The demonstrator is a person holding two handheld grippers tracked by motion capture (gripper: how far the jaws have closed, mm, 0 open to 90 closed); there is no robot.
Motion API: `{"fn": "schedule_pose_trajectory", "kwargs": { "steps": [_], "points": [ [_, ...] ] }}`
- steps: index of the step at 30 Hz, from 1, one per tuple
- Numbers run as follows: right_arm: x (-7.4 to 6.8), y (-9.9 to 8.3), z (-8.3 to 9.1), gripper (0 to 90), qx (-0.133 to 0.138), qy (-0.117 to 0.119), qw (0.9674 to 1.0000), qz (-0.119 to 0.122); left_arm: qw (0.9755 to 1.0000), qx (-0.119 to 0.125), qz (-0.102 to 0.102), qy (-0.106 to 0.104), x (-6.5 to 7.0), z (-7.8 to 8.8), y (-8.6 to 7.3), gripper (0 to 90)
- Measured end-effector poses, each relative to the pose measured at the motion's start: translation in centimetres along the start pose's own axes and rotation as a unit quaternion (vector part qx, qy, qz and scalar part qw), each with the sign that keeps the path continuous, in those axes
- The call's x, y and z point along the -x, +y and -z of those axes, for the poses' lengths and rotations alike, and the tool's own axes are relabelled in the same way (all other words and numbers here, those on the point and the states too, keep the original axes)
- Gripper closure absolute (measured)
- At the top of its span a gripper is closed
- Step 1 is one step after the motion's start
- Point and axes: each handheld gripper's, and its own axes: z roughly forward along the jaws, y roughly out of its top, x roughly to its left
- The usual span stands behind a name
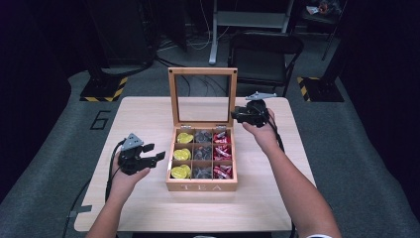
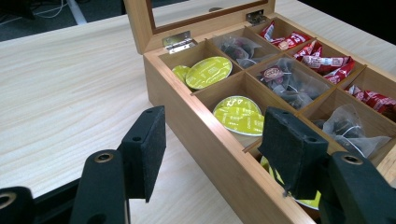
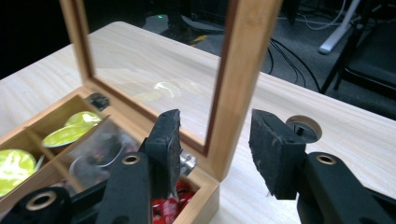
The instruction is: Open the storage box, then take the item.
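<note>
Standing upright, the lid [image 1: 202,94] of the tea box [image 1: 201,186] at mid-surface looks fully opened. The right claw [image 3: 215,140] straddles its side frame, spread, not pinching; the left claw [image 2: 212,144] hovers spread beside the box. Contents seem untouched.

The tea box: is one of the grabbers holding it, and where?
Nothing is held. The right hand-held gripper straddles the side frame of the upright lid with its pads apart from the wood. The left hand-held gripper is open at the tea box wall.
</note>
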Motion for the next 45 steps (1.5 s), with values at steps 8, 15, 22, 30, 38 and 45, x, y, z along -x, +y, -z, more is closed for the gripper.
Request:
{"fn": "schedule_pose_trajectory", "kwargs": {
  "steps": [8, 15, 22, 30, 38, 45],
  "points": [
    [-2.0, -1.0, 1.9, 46.0, 0.007, 0.016, 0.9997, 0.018, 1.0000, 0.000, 0.003, -0.001, 0.1, -0.1, -0.3, 39.4],
    [-4.0, -2.0, 2.8, 40.3, 0.003, 0.031, 0.9989, 0.035, 1.0000, -0.001, 0.004, 0.003, 0.0, 0.1, -0.4, 39.0],
    [-5.6, -3.0, 3.8, 41.1, -0.002, 0.038, 0.9976, 0.059, 1.0000, 0.001, 0.006, 0.006, -0.1, 0.2, -0.5, 39.0],
    [-7.1, -5.0, 4.6, 47.0, -0.007, 0.057, 0.9952, 0.079, 1.0000, 0.001, 0.006, 0.005, -0.1, 0.2, -0.6, 38.8],
    [-7.9, -6.4, 5.0, 48.7, -0.012, 0.074, 0.9942, 0.077, 1.0000, -0.002, 0.008, 0.003, 0.0, 0.3, -0.7, 38.8],
    [-9.1, -7.8, 5.0, 49.8, -0.023, 0.102, 0.9905, 0.089, 0.9999, -0.003, 0.009, 0.003, 0.0, 0.2, -0.8, 38.9]
  ]
}}
